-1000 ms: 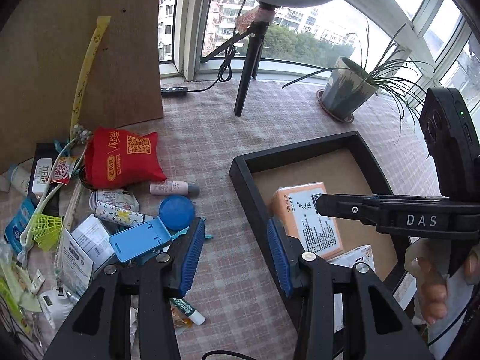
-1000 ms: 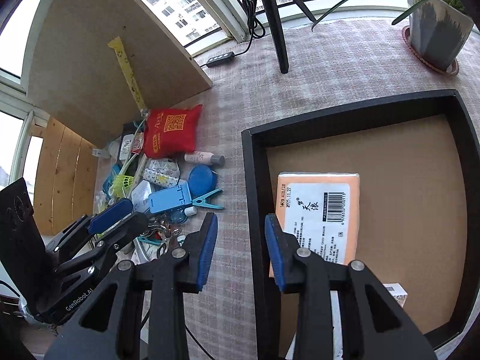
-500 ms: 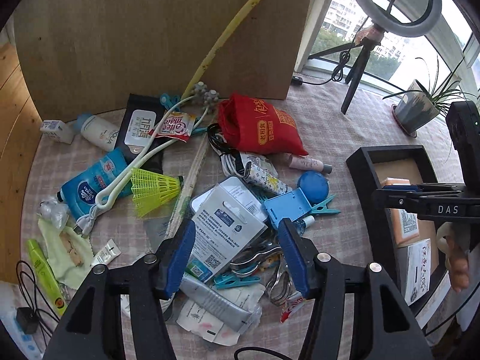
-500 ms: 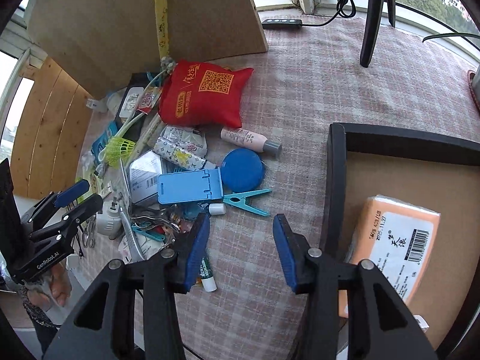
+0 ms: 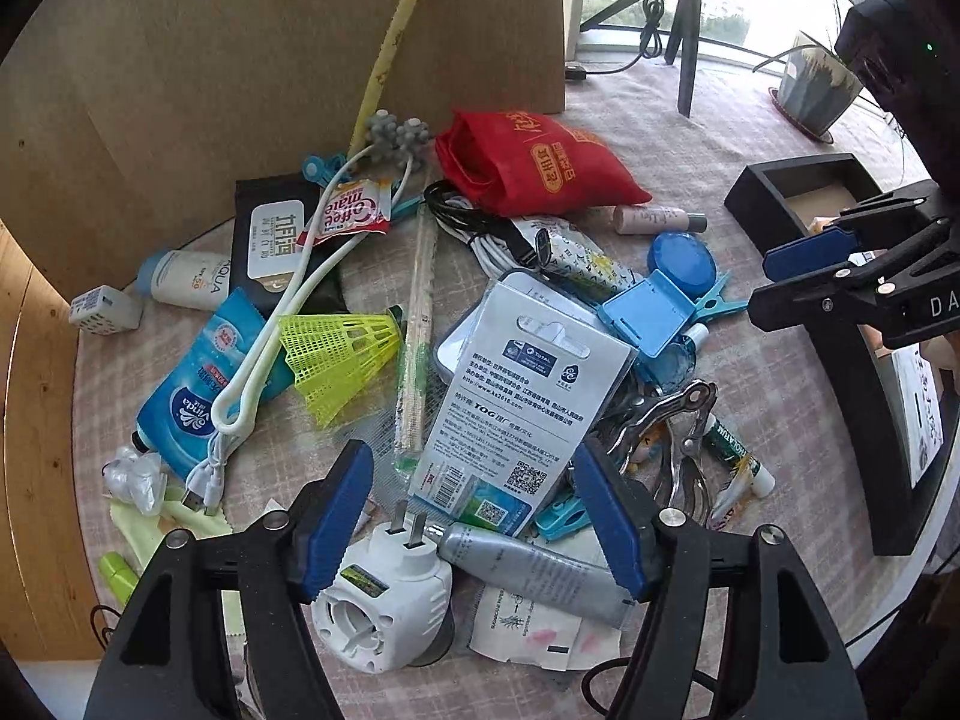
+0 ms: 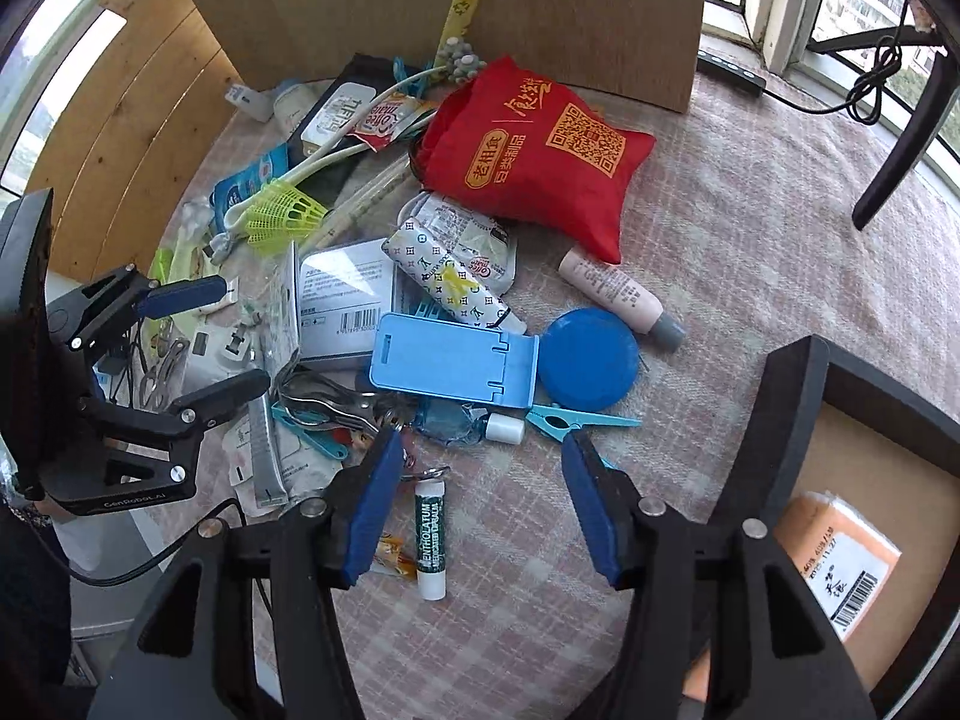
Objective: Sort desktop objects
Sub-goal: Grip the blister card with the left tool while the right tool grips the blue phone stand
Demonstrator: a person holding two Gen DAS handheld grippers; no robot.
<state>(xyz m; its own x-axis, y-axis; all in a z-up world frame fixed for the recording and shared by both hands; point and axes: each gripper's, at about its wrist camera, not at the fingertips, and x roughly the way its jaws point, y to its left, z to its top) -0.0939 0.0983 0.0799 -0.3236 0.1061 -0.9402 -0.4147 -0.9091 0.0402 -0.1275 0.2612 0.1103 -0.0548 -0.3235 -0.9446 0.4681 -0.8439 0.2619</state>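
Left wrist view: the left gripper (image 5: 474, 504) is seen with its fingers spread wide and nothing held, above the pile of desktop objects. One black tray (image 5: 852, 360) is seen well to the right of the fingers. One red bag (image 5: 534, 165) with yellow characters is seen far ahead of the fingers. One white blister card (image 5: 516, 396), marked "TOTAL", is found between and just ahead of the fingertips. One blue "Vinda" tissue pack (image 5: 192, 390) is seen ahead to the left, with one yellow-green shuttlecock (image 5: 342, 354) beside it. One white plug adapter (image 5: 384, 594) lies between the fingers, close to the left one, and one grey tube (image 5: 528, 564) lies near the right one.

In the right wrist view, the right gripper (image 6: 480, 498) is likewise seen spread wide and empty. One orange box (image 6: 840, 546) with a barcode label is seen in the tray to the right of the fingers. One blue phone stand (image 6: 450, 360) and one round blue lid (image 6: 588, 357) lie just ahead of the fingers. One "MENTHOLATUM" lip balm (image 6: 431, 534) lies between the fingers, beside the left one.
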